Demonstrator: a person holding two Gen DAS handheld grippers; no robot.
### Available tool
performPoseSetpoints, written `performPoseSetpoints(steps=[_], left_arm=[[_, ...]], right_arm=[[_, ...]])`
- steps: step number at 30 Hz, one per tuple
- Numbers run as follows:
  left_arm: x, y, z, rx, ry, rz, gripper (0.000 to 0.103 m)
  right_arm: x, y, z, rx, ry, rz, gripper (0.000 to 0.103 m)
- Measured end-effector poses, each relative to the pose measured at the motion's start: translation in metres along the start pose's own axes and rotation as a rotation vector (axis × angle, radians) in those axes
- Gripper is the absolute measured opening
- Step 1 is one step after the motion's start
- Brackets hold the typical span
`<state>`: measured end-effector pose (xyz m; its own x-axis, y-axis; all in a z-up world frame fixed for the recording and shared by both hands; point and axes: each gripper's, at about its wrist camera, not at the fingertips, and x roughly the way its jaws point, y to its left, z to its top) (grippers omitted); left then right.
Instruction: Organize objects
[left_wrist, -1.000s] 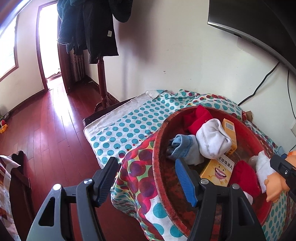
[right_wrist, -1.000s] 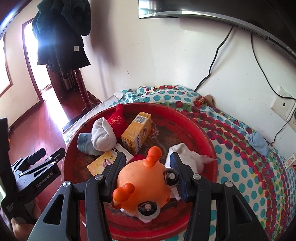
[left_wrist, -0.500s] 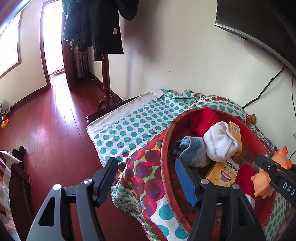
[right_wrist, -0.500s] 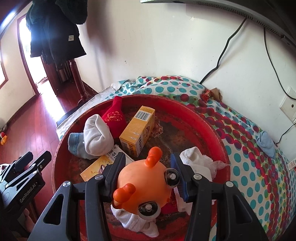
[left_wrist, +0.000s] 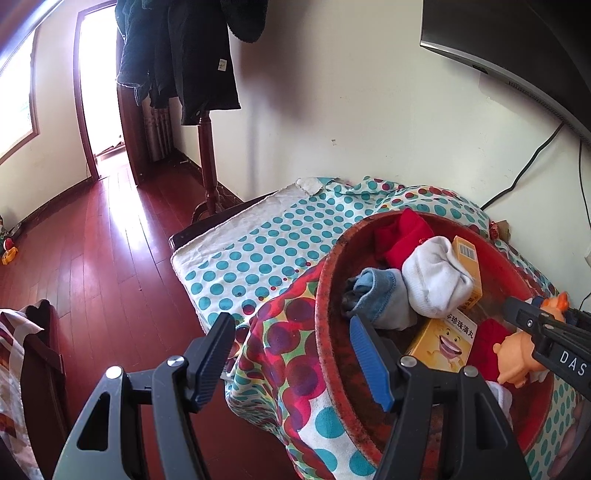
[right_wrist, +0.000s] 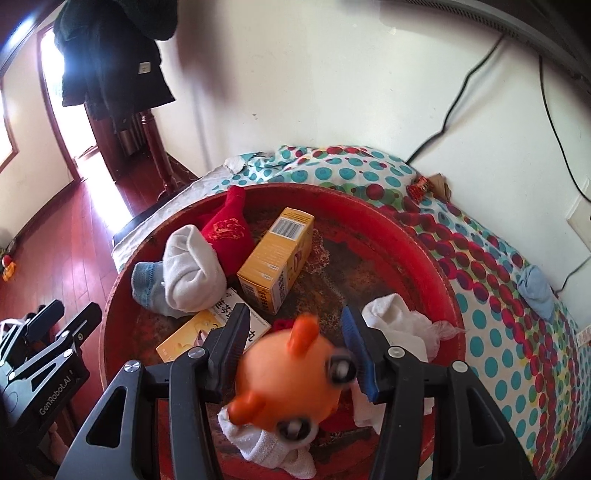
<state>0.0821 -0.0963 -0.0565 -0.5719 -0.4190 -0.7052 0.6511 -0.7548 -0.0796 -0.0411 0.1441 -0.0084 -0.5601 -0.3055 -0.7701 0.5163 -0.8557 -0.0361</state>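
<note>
Drifted nearer the red basin (right_wrist: 436, 258), both grippers now sit at its rim.
Left gripper (left_wrist: 291, 356) gapes, holding nothing; "GenRobot.AI" marks it. Right gripper (right_wrist: 295, 345) clamps the orange toy (right_wrist: 291, 376) over the basin's 2 yellow boxes (right_wrist: 275, 254).

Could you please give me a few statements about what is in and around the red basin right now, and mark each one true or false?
1. The right gripper is holding a round orange rubber toy with big eyes. True.
2. The left gripper is clamped on the rolled white sock. False: its jaws are open and empty, straddling the near rim of the round red basin.
3. A tall yellow cardboard box with a barcode stands inside the basin. True.
4. A light blue sock lies on the polka-dot cloth, outside the basin. True.
5. The red embroidered sock hangs from the coat stand. False: it lies in the basin beside the white sock.
</note>
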Motion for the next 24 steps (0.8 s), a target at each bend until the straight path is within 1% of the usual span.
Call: performPoseSetpoints(steps=[4, 8, 15, 20, 22, 24], left_arm=[[-0.001, -0.002, 0.000, 0.014, -0.007, 0.002, 0.066], [0.000, -0.004, 0.000, 0.023, -0.002, 0.002, 0.066], [0.000, -0.004, 0.000, 0.028, -0.010, 0.009, 0.066], [-0.001, -0.008, -0.001, 0.043, -0.015, 0.019, 0.066], [-0.001, -0.010, -0.002, 0.054, -0.012, 0.023, 0.066], [0.001, -0.012, -0.002, 0.060, -0.006, 0.019, 0.067]], right_arm=[[-0.004, 0.009, 0.003, -0.077, -0.008, -0.028, 0.047], [-0.006, 0.008, 0.005, -0.073, -0.005, -0.019, 0.048], [-0.011, 0.008, -0.001, -0.067, -0.008, -0.009, 0.050], [-0.021, 0.006, -0.007, -0.044, -0.033, 0.004, 0.069], [-0.027, 0.006, -0.009, -0.035, -0.041, 0.010, 0.075], [-0.032, 0.005, -0.011, -0.034, -0.049, 0.013, 0.078]])
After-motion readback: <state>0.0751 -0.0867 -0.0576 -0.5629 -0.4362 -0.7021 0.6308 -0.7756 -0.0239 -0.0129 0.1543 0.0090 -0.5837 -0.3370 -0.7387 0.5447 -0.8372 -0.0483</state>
